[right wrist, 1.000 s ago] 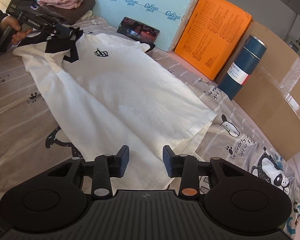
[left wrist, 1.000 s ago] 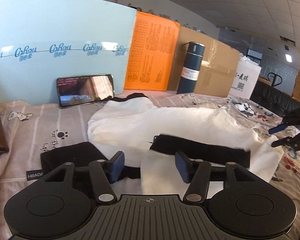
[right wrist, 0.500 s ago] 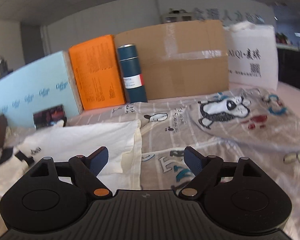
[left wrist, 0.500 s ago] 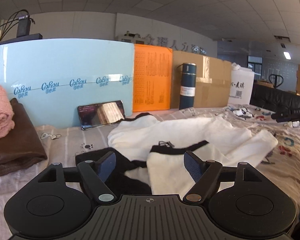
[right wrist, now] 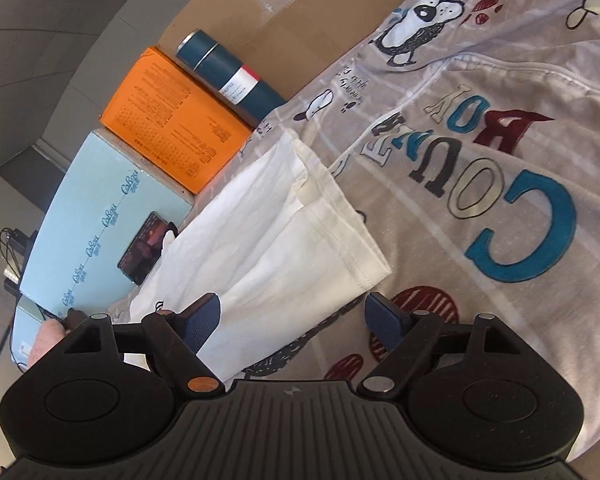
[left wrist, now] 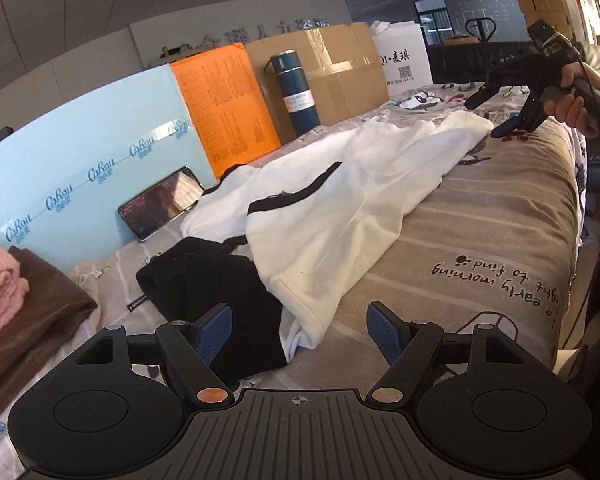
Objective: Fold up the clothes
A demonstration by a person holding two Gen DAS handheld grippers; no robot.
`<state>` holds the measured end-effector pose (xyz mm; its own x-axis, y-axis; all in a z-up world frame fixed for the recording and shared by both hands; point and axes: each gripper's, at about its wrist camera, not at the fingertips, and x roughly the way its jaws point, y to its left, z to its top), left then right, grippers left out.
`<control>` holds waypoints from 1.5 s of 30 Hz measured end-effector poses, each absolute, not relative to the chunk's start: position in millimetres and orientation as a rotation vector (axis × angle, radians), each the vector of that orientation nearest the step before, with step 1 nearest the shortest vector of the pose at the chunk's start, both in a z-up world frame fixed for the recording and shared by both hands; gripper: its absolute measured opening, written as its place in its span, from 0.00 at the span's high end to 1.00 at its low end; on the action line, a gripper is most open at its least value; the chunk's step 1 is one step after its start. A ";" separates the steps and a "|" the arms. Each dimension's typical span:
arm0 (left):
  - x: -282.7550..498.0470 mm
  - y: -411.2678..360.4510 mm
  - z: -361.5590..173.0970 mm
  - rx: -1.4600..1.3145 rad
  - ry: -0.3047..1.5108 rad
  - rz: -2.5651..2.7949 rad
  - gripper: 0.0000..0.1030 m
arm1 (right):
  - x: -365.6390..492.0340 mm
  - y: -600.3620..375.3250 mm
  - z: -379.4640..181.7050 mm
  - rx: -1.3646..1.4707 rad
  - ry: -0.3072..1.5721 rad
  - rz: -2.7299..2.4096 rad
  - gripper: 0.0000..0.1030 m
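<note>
Cloth fills most of what we see: a white shirt (left wrist: 352, 184) with black trim lies loosely folded lengthwise on the printed bedsheet (left wrist: 500, 216), its black sleeve (left wrist: 228, 292) bunched at the near end. Our left tool (left wrist: 300, 334) hovers wide open above that sleeve and the shirt's near corner, holding nothing. Our right tool (right wrist: 294, 322) is equally spread and empty, poised over the shirt's hem (right wrist: 340, 216). A phone (left wrist: 161, 202) leans on the blue board (left wrist: 80, 168) behind.
</note>
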<state>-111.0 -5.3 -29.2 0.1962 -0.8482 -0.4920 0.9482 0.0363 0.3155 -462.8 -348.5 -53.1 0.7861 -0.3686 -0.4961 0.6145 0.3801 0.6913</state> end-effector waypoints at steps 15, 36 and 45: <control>-103.2 -0.2 6.5 0.561 0.118 -1.517 0.96 | -468.5 -343.2 -35.8 0.896 0.154 -0.757 0.96; -91.4 -1.2 18.9 0.374 0.177 -1.487 0.29 | -441.7 -334.3 -55.1 0.349 0.510 -1.059 0.37; -21.8 -29.1 120.8 0.065 0.004 -1.320 0.14 | -427.7 -361.5 4.6 0.295 0.368 -0.925 0.32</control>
